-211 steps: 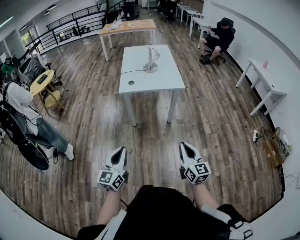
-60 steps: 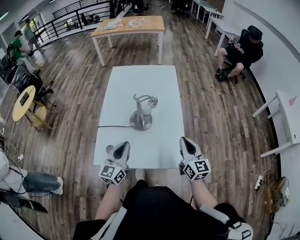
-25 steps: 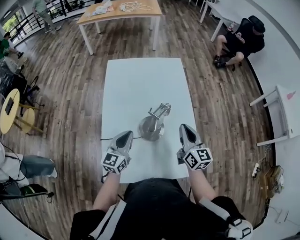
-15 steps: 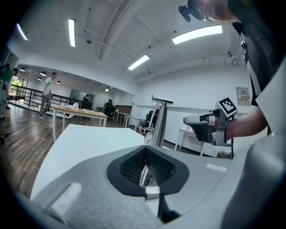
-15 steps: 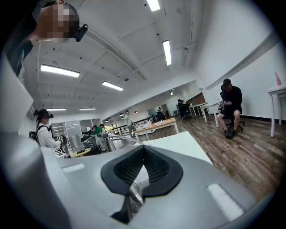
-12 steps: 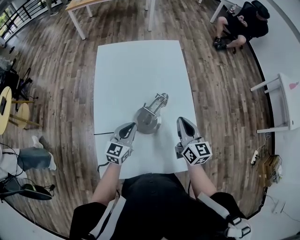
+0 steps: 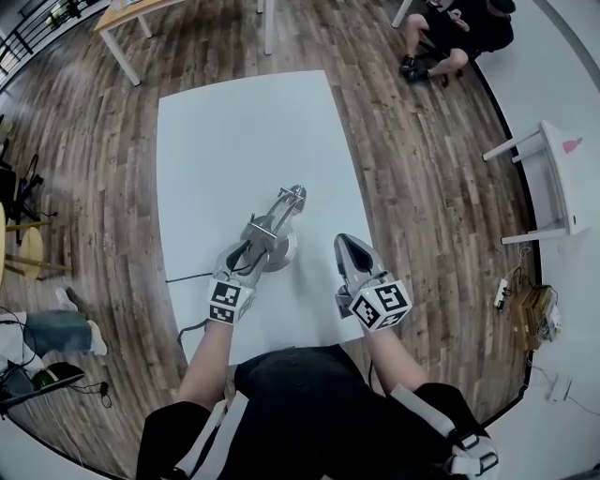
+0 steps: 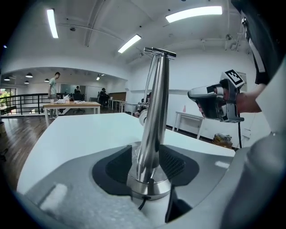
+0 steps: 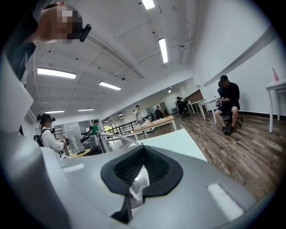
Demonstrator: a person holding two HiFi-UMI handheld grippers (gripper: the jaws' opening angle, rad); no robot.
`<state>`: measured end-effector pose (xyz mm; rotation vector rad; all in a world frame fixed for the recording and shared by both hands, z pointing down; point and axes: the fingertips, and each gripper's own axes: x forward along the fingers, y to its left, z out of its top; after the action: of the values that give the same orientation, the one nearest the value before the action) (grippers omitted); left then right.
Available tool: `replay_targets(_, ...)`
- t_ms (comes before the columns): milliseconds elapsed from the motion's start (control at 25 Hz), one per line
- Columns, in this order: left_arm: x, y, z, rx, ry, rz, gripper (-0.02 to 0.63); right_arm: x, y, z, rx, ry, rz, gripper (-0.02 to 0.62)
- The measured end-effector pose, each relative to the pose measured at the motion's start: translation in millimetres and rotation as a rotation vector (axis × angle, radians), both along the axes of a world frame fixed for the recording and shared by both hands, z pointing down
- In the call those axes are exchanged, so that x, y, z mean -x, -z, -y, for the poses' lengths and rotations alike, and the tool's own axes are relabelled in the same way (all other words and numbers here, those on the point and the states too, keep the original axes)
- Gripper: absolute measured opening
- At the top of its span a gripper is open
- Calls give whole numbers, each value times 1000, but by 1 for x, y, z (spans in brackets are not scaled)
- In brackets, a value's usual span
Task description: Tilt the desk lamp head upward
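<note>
A silver desk lamp (image 7: 269,236) stands on the white table (image 7: 234,131), its post (image 8: 154,112) rising from a round base (image 8: 145,185). My left gripper (image 7: 246,255) is at the base, and its jaws are opening on either side of the post without pressing on it. In the left gripper view the left gripper (image 8: 145,163) straddles the foot of the post. My right gripper (image 7: 349,248) hovers shut to the right of the lamp, holding nothing. In the right gripper view the right gripper (image 9: 142,150) points toward the lamp, whose curved arm (image 9: 118,138) shows behind the jaws.
The lamp's black cable (image 7: 183,277) runs left off the table edge. A person (image 7: 455,23) sits on a chair at the far right. A small white table (image 7: 553,187) stands by the right wall, and a wooden table (image 7: 122,9) at the far left.
My left gripper has gone forward to the lamp's base and its jaws have opened around the post. The right gripper has stayed shut beside the lamp. The table has come closer in view.
</note>
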<state>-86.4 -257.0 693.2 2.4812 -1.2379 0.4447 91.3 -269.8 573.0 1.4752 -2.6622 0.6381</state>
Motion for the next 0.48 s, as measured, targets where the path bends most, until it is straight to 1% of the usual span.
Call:
replay_targets(80,2,-2,0,6,9,-17,222,-1,-1,0,7,6,4,3)
replay_targets(160,-1,-6,-2,24,-11,-20,229,-1,-4,2,13,10,6,2)
replay_targets(240,-5,-11,-4,29,-36,2,232,2,-6,4,19,17,8,3)
replay_targets(280,-6,-13,-4,33,-41,11,245,4,-7,5,21,23,9,3)
replay_targets(320,-7,-16,-4,38,-43,19,273,6,-7,5,24,30,9,3)
replay_targets(480,-10,-24,-3,40,-60,58,291,14,-8,10,39,68,13,3)
